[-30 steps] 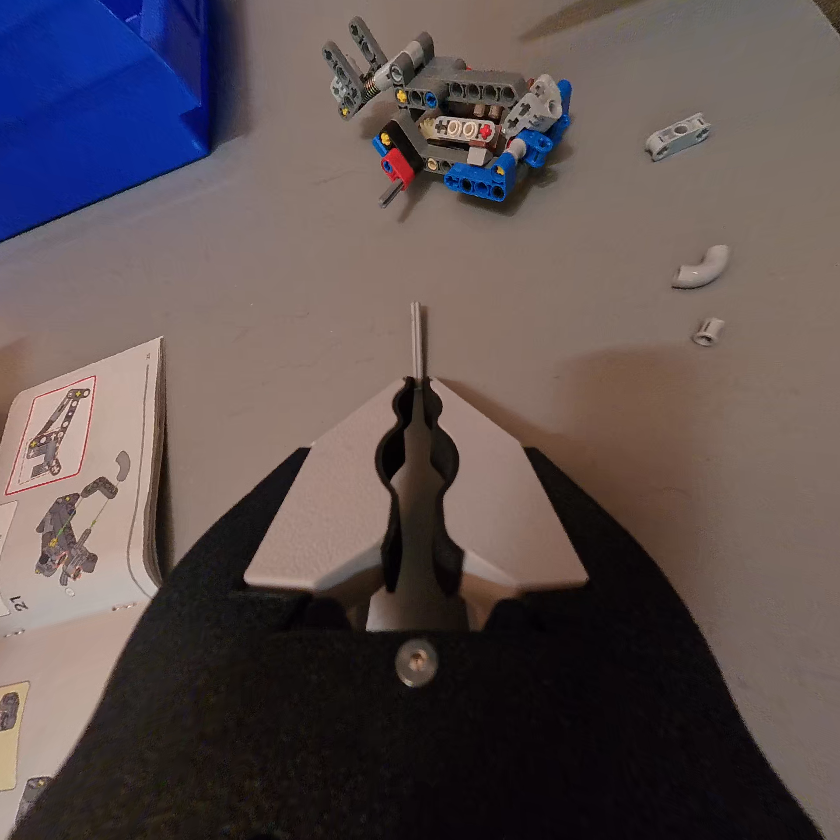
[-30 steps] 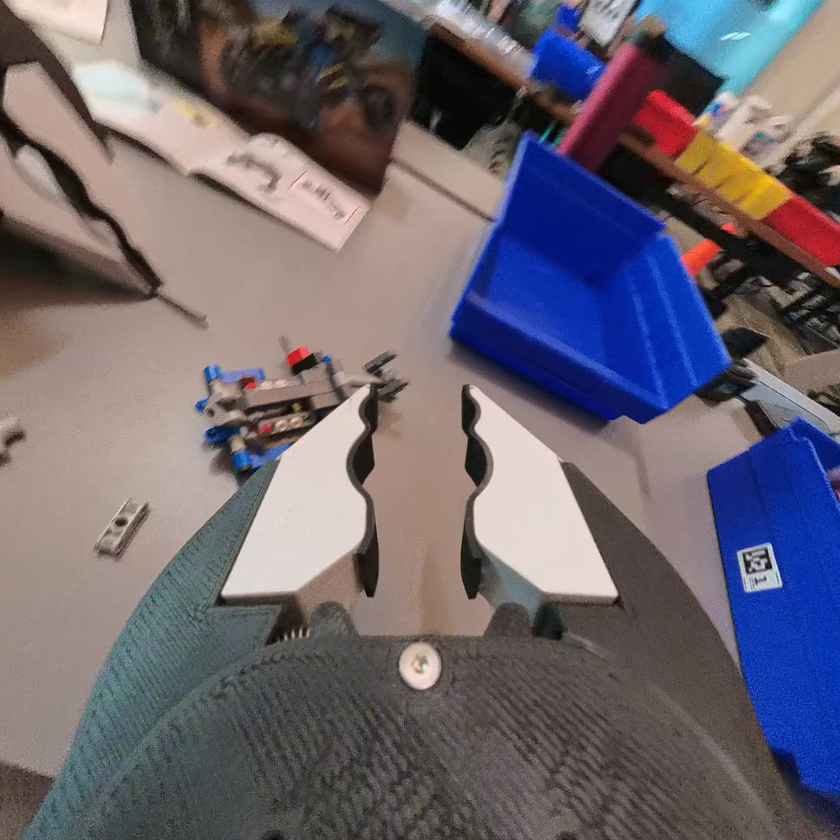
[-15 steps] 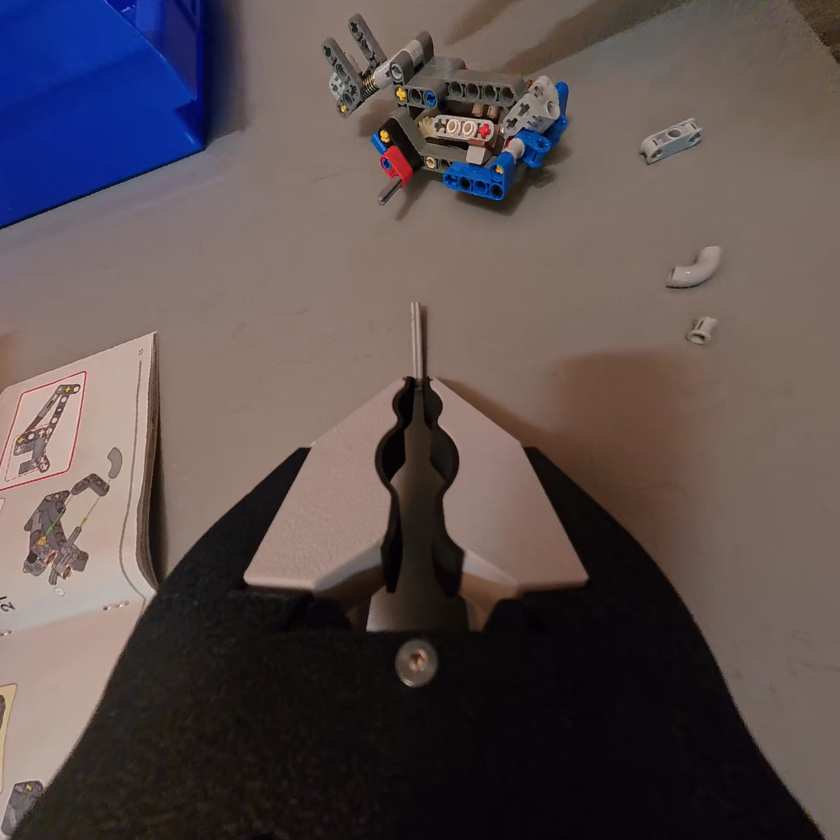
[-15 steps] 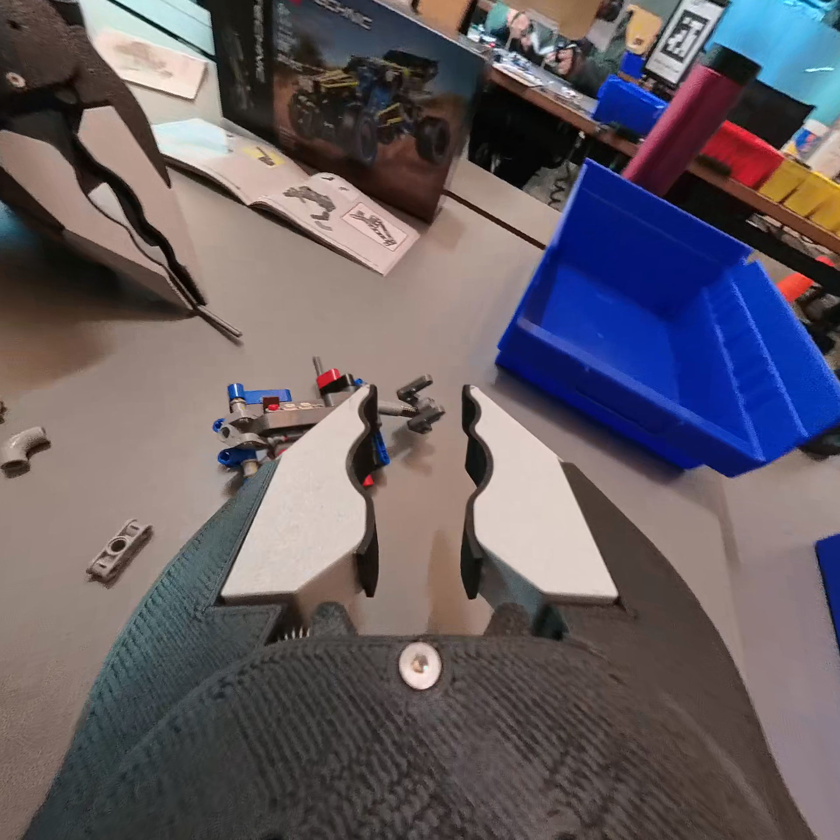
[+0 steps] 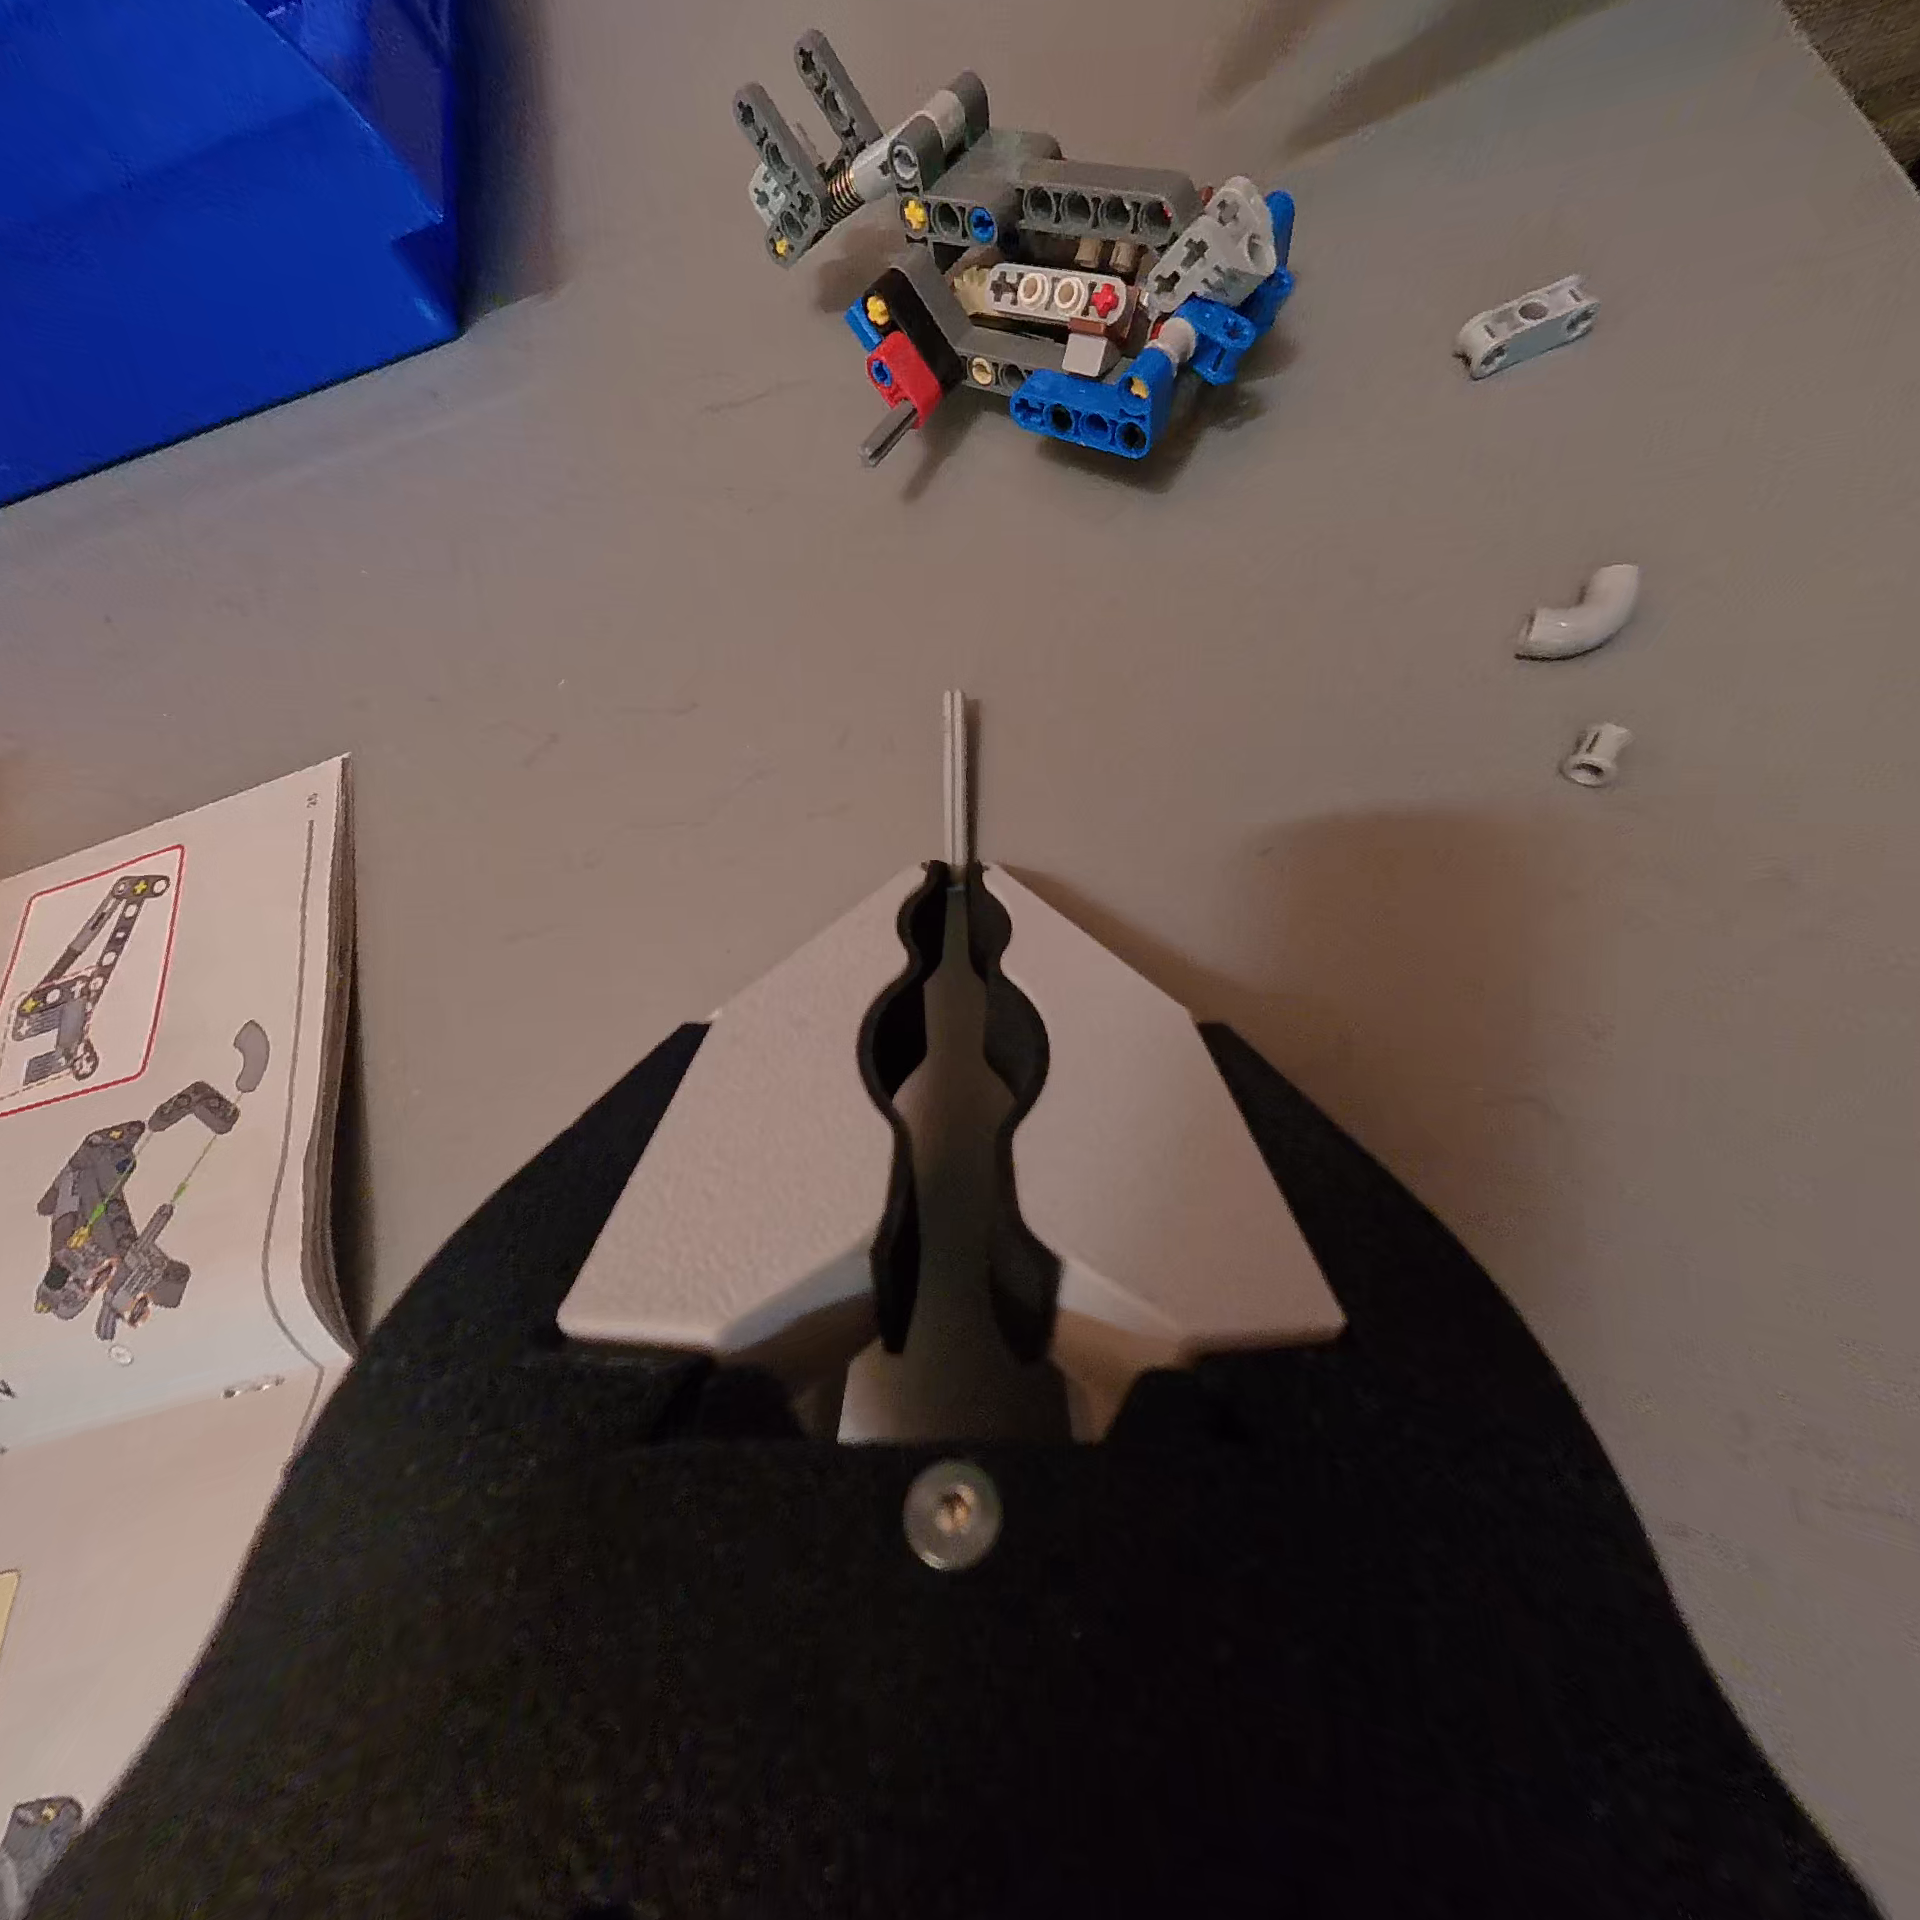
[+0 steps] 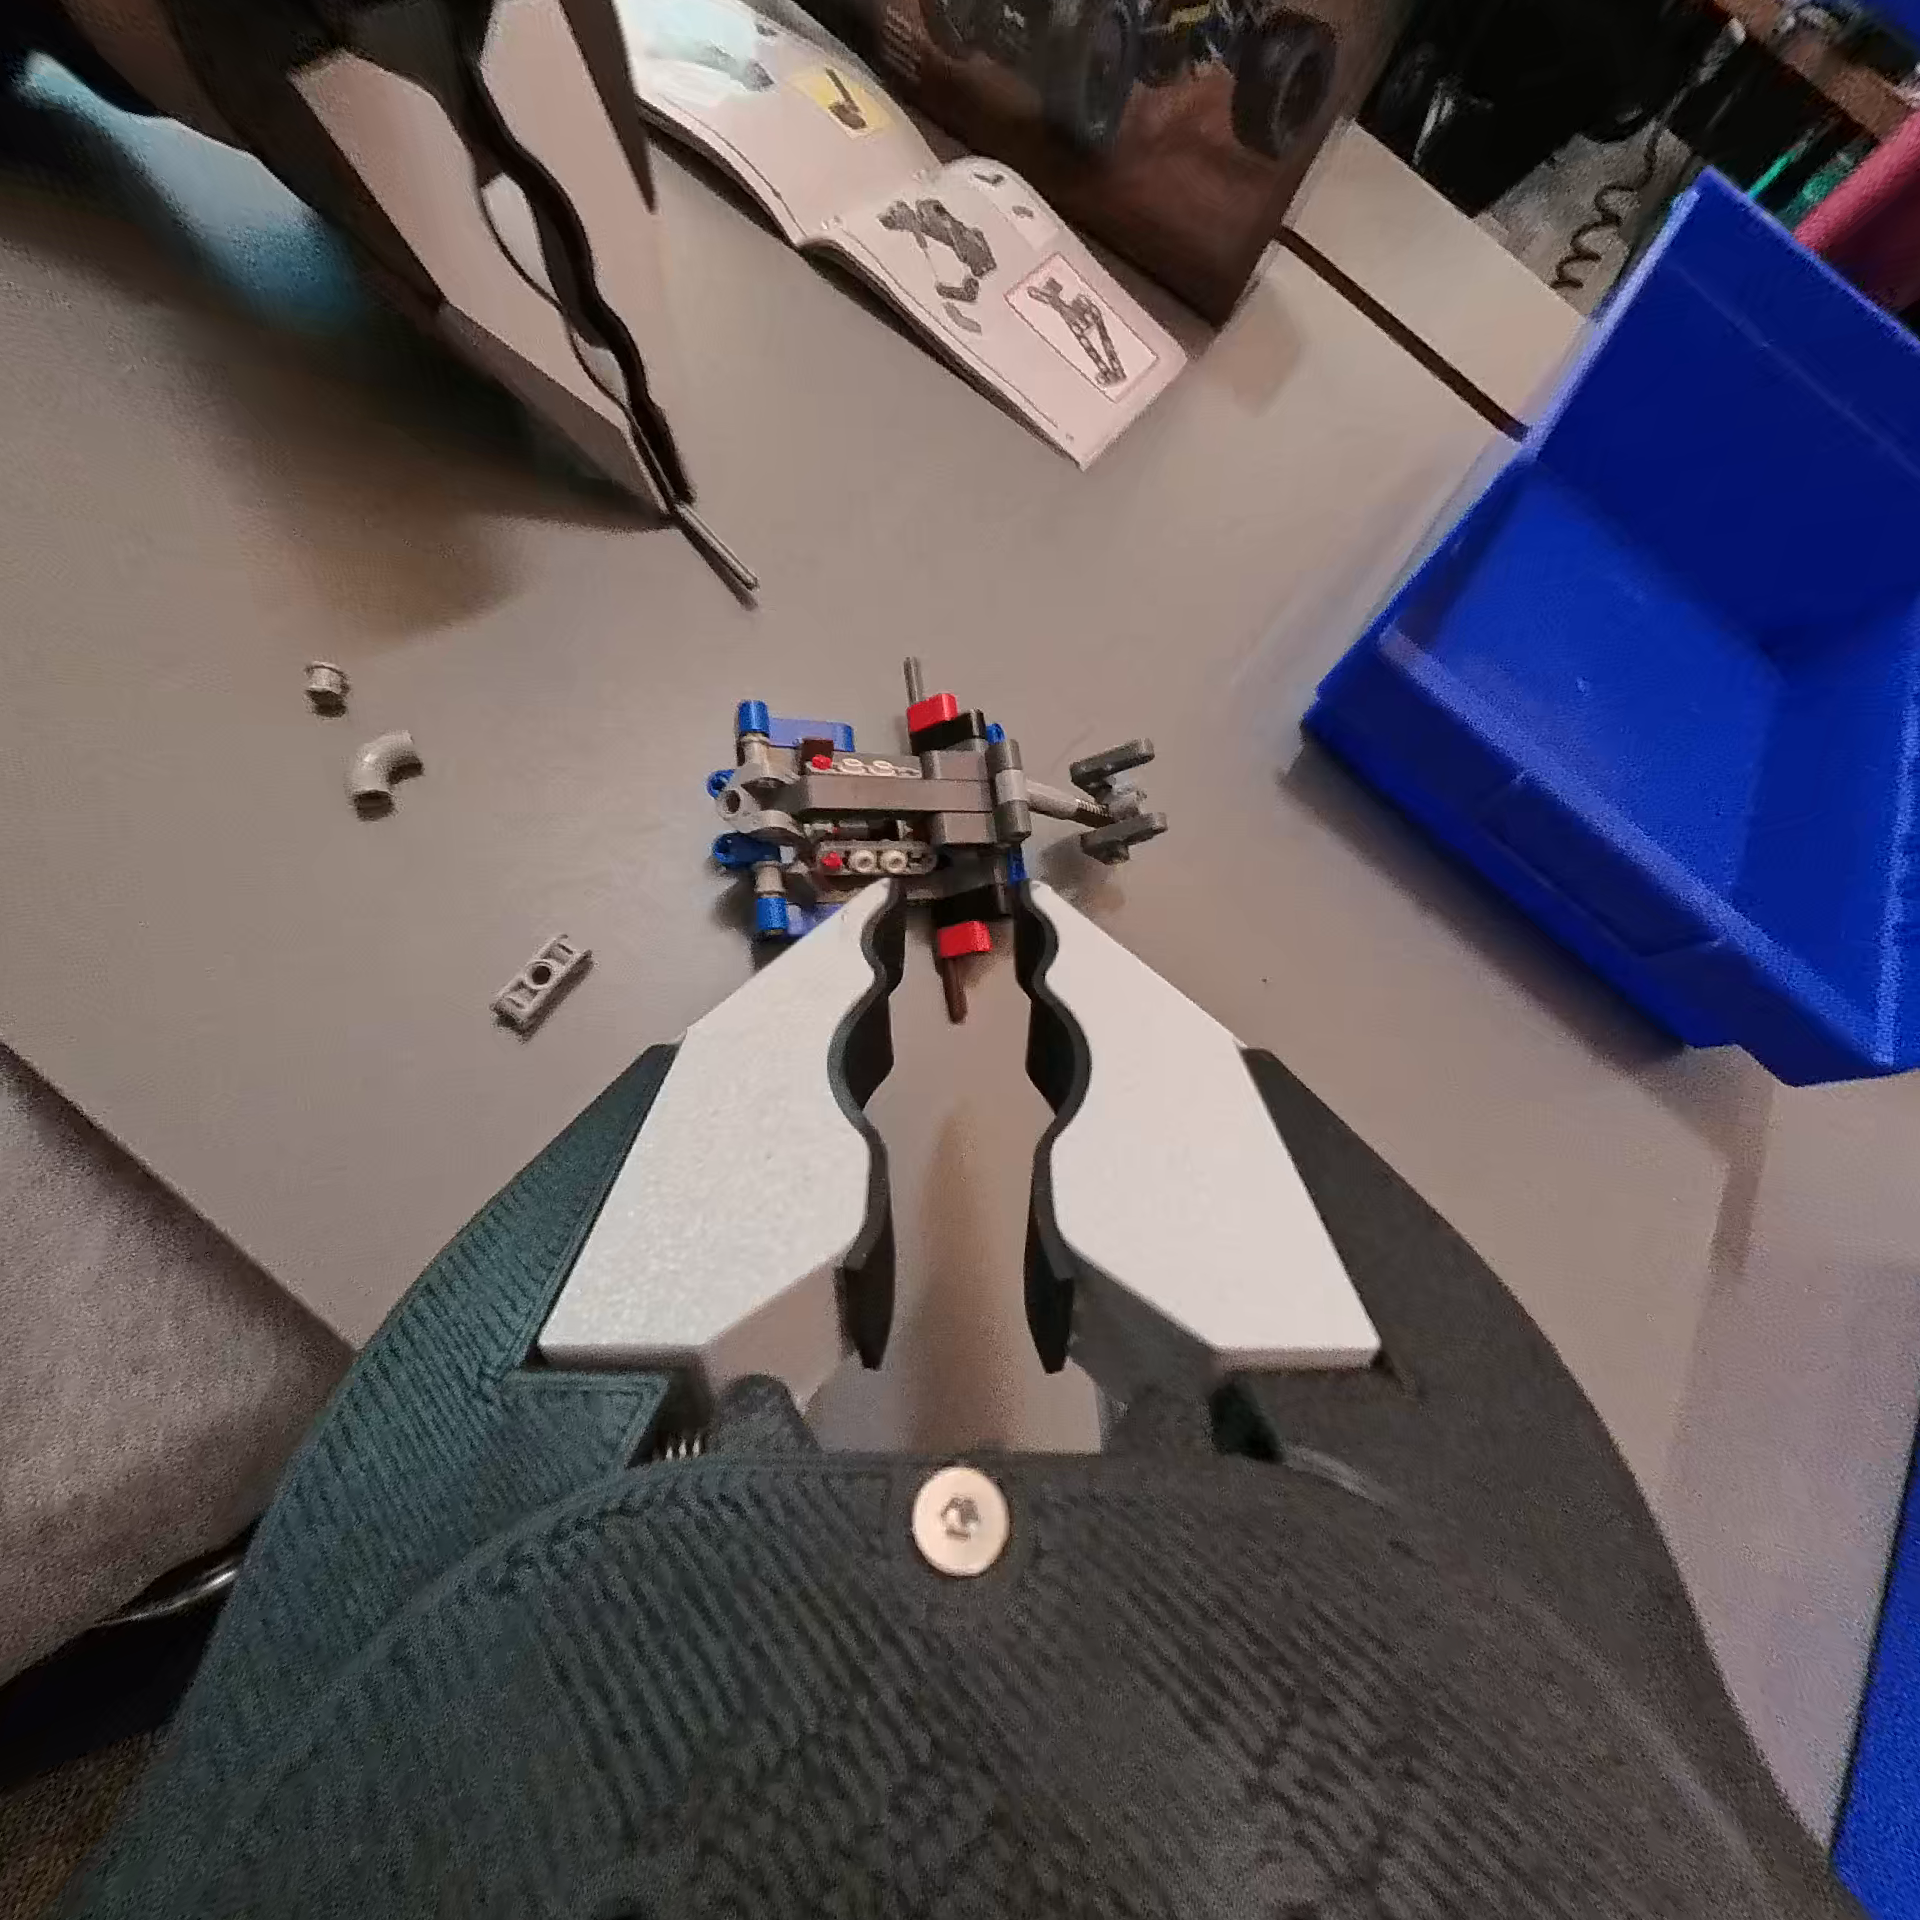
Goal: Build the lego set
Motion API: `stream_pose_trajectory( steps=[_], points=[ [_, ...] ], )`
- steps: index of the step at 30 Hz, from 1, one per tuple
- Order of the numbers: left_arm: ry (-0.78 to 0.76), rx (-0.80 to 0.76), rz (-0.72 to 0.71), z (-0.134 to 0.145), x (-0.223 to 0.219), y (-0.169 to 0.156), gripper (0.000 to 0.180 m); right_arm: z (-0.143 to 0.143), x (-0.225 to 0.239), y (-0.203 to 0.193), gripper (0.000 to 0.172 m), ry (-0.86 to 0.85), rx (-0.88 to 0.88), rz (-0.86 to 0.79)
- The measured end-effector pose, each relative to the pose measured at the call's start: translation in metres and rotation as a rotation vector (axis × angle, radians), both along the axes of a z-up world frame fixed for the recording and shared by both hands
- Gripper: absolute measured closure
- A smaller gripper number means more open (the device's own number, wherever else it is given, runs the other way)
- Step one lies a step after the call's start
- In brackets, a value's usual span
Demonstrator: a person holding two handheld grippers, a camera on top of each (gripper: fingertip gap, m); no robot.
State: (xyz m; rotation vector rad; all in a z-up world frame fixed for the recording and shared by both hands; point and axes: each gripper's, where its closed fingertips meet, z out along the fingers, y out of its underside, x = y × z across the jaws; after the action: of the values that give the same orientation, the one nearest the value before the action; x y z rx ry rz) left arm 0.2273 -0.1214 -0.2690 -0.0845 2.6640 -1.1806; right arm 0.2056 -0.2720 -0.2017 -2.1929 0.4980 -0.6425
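On the far left of the left wrist view a blue bin (image 5: 208, 208) stands on the grey bench (image 5: 623, 623), and nearer lies an open instruction booklet (image 5: 156, 1091). The left hand-held gripper (image 5: 958, 868) is closed, and its tips pinch a thin light grey axle (image 5: 957, 779) that points straight forward over the bench. Beyond the axle, well apart from it, rests a small brick assembly (image 5: 1039, 281) of dark grey, blue and red beams. To the right of it lie three loose light grey pieces: a flat connector with holes (image 5: 1525, 324), a curved elbow piece (image 5: 1579, 613) and a small bushing (image 5: 1595, 752).

In the right wrist view the same bushing (image 6: 325, 686), elbow piece (image 6: 382, 767) and connector (image 6: 540, 981) lie on the left. The right hand-held gripper (image 6: 956, 914) is partly open, with its fingertips (image 6: 862, 925) on both sides of the near end of the brick assembly (image 6: 914, 810). A red bush on a dark axle (image 6: 961, 940) sticks out between the jaws. I cannot tell if the pads press on the assembly. On the right stands the blue bin (image 6: 1662, 675).
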Motion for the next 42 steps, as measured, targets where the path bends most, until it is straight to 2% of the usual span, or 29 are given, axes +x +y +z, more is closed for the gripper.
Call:
stream_pose_trajectory(
  steps=[2,4,7,10,14,17,25,28,31,35,37,40,42],
  points=[
    [0.021,-0.003,0.003,0.000,0.000,0.000,0.180,0.005,-0.005,0.007,0.155,0.009,0.027,0.028],
    [0.031,-0.008,-0.022,0.001,-0.001,-0.001,0.180,0.000,-0.006,0.006,0.155,0.022,-0.018,0.025],
    [-0.030,-0.041,-0.128,0.014,-0.004,-0.012,0.180,-0.009,-0.005,-0.002,0.154,0.032,-0.129,-0.005],
    [-0.090,-0.031,-0.215,0.030,0.002,-0.029,0.180,-0.009,-0.005,0.005,0.155,0.030,-0.113,0.010],
    [-0.081,-0.030,-0.322,0.040,0.002,-0.050,0.180,-0.019,-0.004,0.008,0.155,0.058,-0.146,0.007],
    [-0.041,0.017,-0.395,0.035,-0.003,-0.051,0.180,-0.015,-0.015,0.023,0.148,0.053,-0.139,0.078],
    [-0.013,0.048,-0.442,0.027,-0.008,-0.048,0.180,-0.020,-0.007,0.042,0.135,-0.090,-0.296,0.104],
    [-0.026,0.065,-0.469,0.030,-0.008,-0.051,0.180,-0.025,-0.013,0.046,0.137,-0.112,-0.253,0.086],
    [-0.040,0.088,-0.491,0.033,-0.004,-0.059,0.180,-0.031,-0.018,0.040,0.140,-0.145,-0.280,0.017],
    [-0.053,0.105,-0.496,0.041,-0.002,-0.071,0.180,-0.027,-0.021,0.031,0.152,-0.184,-0.281,-0.076],
    [-0.050,0.099,-0.500,0.043,-0.006,-0.073,0.180,-0.022,-0.020,0.027,0.152,-0.192,-0.252,-0.097],
    [-0.053,0.088,-0.503,0.046,-0.013,-0.072,0.180,-0.008,-0.017,0.039,0.152,-0.248,-0.174,-0.061],
    [-0.020,0.045,-0.514,0.054,-0.024,-0.075,0.180,-0.009,-0.017,0.051,0.151,-0.256,-0.190,0.009]
  ],
)
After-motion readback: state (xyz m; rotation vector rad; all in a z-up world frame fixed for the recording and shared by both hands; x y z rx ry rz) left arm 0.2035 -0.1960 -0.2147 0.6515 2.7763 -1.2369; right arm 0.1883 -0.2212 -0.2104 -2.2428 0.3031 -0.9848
